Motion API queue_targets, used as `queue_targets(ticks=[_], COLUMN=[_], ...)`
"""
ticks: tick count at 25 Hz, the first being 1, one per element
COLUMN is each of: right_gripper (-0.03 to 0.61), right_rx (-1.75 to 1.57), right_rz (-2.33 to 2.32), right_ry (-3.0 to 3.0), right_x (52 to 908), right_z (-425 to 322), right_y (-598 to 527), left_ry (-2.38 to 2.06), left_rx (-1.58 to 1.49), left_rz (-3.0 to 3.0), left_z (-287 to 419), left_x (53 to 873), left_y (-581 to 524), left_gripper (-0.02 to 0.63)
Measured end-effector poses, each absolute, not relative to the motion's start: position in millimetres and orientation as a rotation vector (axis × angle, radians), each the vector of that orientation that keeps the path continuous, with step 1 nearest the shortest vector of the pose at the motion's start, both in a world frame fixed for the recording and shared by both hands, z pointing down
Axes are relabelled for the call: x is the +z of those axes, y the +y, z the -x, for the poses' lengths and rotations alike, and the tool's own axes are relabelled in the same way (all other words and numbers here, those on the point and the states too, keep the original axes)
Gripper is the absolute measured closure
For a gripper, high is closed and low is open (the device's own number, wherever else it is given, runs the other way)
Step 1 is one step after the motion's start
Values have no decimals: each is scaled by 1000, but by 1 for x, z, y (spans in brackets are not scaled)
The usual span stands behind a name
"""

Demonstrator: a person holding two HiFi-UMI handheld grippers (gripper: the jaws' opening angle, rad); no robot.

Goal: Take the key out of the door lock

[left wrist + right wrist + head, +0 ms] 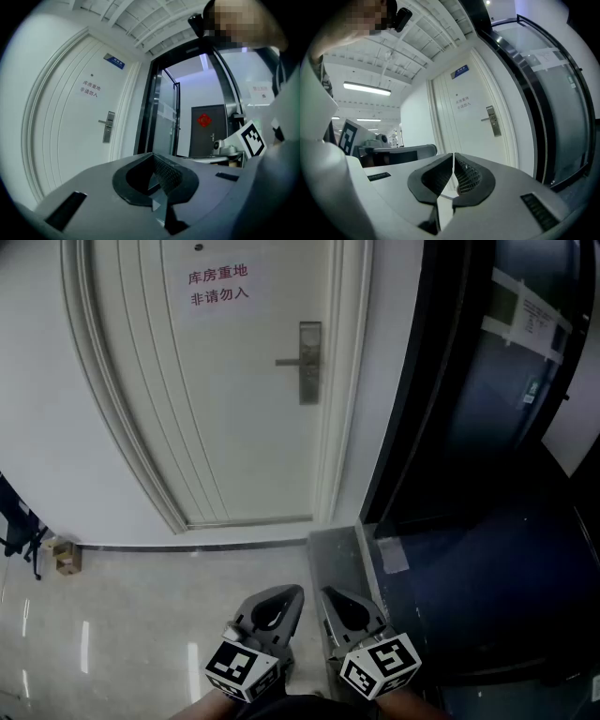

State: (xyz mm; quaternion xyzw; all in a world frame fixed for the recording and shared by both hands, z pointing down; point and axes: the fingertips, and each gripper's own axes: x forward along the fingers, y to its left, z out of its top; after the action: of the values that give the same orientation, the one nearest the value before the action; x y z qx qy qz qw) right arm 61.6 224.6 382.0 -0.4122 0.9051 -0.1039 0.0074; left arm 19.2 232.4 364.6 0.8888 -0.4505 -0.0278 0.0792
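Both sit low and near, side by side: left gripper (pixel 286 601) and right gripper (pixel 337 604), jaws pressed together on nothing. The lock (pixel 309 363) is far off on the white door (pixel 234 418), key too small to make out

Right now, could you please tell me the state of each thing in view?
White door: closed.
Lever handle: level, untouched.
Key: too small to make out.
Left gripper: shut, empty, away from the door.
Right gripper: shut, empty, away from the door.
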Motion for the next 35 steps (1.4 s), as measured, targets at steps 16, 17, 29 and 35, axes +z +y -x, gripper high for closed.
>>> queue_targets(ticks=[16, 17, 29, 35], right_gripper=[563, 563, 561, 561], right_rx=[-48, -1, 263, 335], right_rz=[1507, 1528, 1572, 1527], right_ry=[2786, 2793, 2809, 2842], right_x=[358, 357, 339, 333], right_z=[-1, 0, -6, -17], right_y=[45, 34, -112, -204], left_ry=[-1249, -1243, -1270, -1336], left_rx=[-71, -75, -93, -79], left_rz=[-2748, -2752, -2726, -2704], left_z=[55, 57, 58, 43], left_x=[358, 357, 353, 347], left_y=[73, 65, -47, -124], left_gripper=[609, 609, 609, 609])
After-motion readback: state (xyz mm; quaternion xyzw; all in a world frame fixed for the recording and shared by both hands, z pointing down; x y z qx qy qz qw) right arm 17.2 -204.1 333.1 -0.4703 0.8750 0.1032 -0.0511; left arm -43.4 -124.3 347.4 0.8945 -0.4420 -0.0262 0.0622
